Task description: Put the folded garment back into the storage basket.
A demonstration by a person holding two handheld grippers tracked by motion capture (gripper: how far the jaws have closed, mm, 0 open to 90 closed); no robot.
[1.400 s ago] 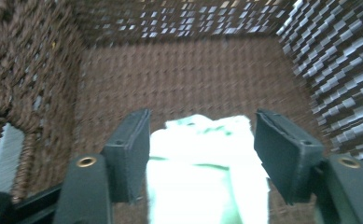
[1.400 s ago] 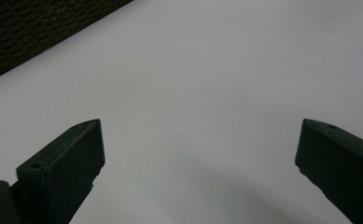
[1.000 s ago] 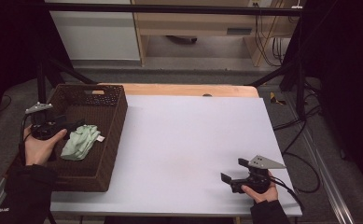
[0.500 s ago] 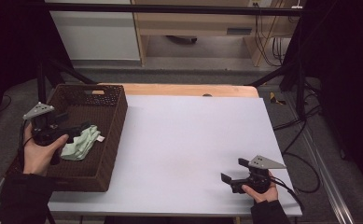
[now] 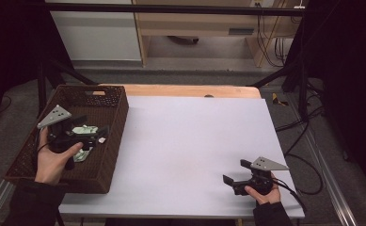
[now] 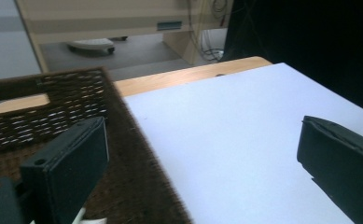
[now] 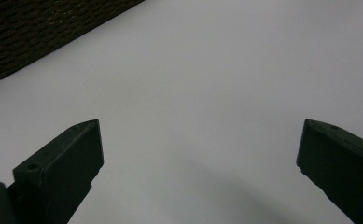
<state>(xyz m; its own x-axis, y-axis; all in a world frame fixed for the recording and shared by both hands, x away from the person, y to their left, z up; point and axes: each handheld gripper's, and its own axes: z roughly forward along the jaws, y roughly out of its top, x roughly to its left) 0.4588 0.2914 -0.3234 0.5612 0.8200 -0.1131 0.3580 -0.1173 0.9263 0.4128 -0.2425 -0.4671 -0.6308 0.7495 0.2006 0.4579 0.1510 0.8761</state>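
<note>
A dark woven basket (image 5: 114, 141) stands on the left of the white table (image 5: 194, 136). A pale green cloth (image 5: 87, 128) lies inside it, partly hidden by my left gripper (image 5: 93, 126). That gripper hovers over the basket, pointing right. Its jaws have just been opening and are open with nothing between them. In the left gripper view the left gripper (image 6: 202, 158) frames the basket's rim (image 6: 123, 116) and the table (image 6: 244, 121). My right gripper (image 5: 234, 172) rests open near the table's front right. In the right gripper view the right gripper (image 7: 200, 158) holds nothing.
A wooden strip (image 5: 190, 90) runs along the table's far edge. Black stand legs (image 5: 284, 75) and cables (image 5: 307, 117) sit beyond the right side. The basket's corner (image 7: 44, 28) shows far off in the right gripper view. A shelf unit (image 6: 123, 23) stands behind the table.
My left gripper has risen and shifted right over the basket, now covering part of the cloth, which stays inside. The right gripper has not moved.
</note>
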